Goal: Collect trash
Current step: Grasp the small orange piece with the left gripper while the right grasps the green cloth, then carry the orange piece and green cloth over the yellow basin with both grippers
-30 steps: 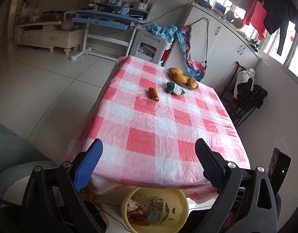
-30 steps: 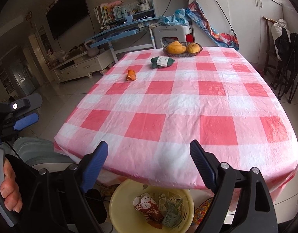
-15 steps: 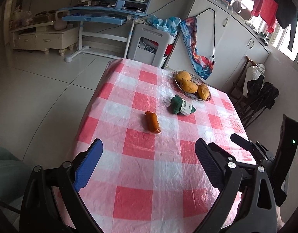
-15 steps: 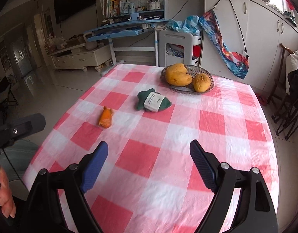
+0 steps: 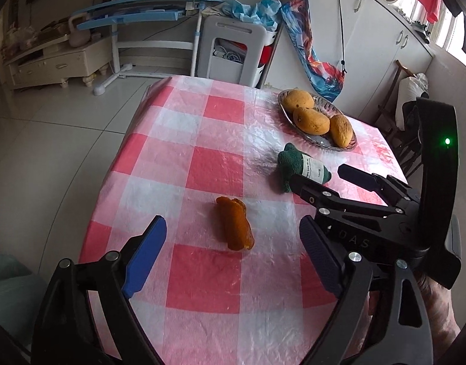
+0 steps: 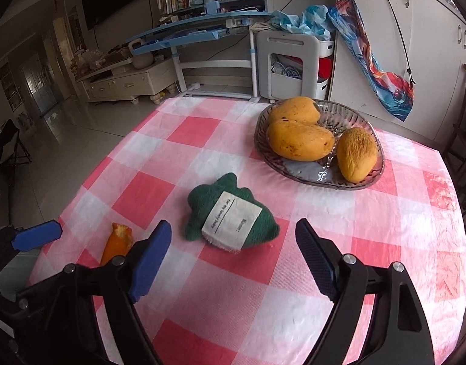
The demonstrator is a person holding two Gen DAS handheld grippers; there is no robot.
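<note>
An orange peel [image 5: 234,228] lies on the red-and-white checked table [image 5: 202,276]. My left gripper [image 5: 232,219] hangs over it with its jaws closing; the peel shows between the blue pads, untouched. A green knitted item with a white label [image 6: 229,217] lies beyond my right gripper [image 6: 233,225], whose jaws are wide and closing with nothing pressed. In the right wrist view the peel [image 6: 119,238] sits at the lower left beside one of the left gripper's pads [image 6: 38,235]. The left wrist view shows the right gripper [image 5: 319,176] reaching the green item [image 5: 293,167].
A glass bowl [image 6: 305,172] holding three mangoes [image 6: 296,140] stands at the table's far right. A white cart [image 5: 236,51] and a blue desk [image 5: 135,18] stand behind the table. Dark chairs [image 5: 409,133] are at the right, and a hand [image 5: 439,304] holds the right gripper.
Both grippers have moved forward from the table's near edge to over its middle. The yellow bin under the edge has left view. The peel and green item are much nearer.
</note>
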